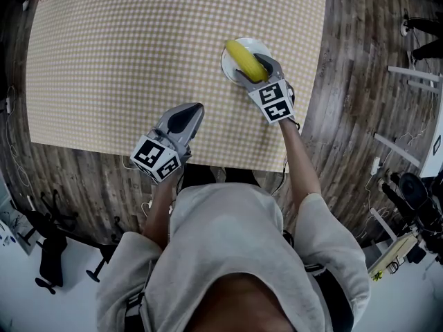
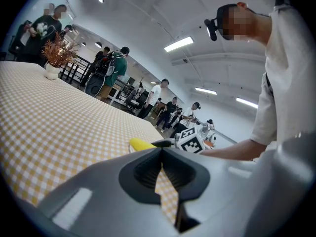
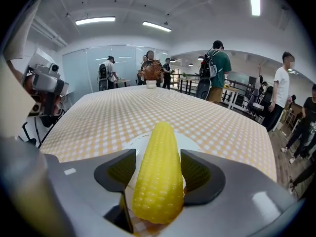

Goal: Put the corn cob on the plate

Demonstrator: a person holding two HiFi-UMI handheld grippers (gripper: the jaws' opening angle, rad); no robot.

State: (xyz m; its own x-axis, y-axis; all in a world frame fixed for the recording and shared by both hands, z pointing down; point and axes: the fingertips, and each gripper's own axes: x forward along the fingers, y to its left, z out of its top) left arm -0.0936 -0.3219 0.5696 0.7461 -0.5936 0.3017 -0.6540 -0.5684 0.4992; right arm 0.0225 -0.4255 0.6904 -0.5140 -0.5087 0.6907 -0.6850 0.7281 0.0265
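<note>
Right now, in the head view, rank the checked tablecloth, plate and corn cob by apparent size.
1. checked tablecloth, by far.
2. plate, partly covered.
3. corn cob, nearly as long as the plate.

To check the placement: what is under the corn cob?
A white plate lies under the corn cob; its rim shows on both sides. The cob covers the plate's middle, so contact there cannot be seen.

Open-plan lab or office hall: ceiling strip lights (image 3: pixel 95 20), glass partitions (image 3: pixel 89 68), standing people (image 3: pixel 217 69), checkered table (image 1: pixel 138 61).
</note>
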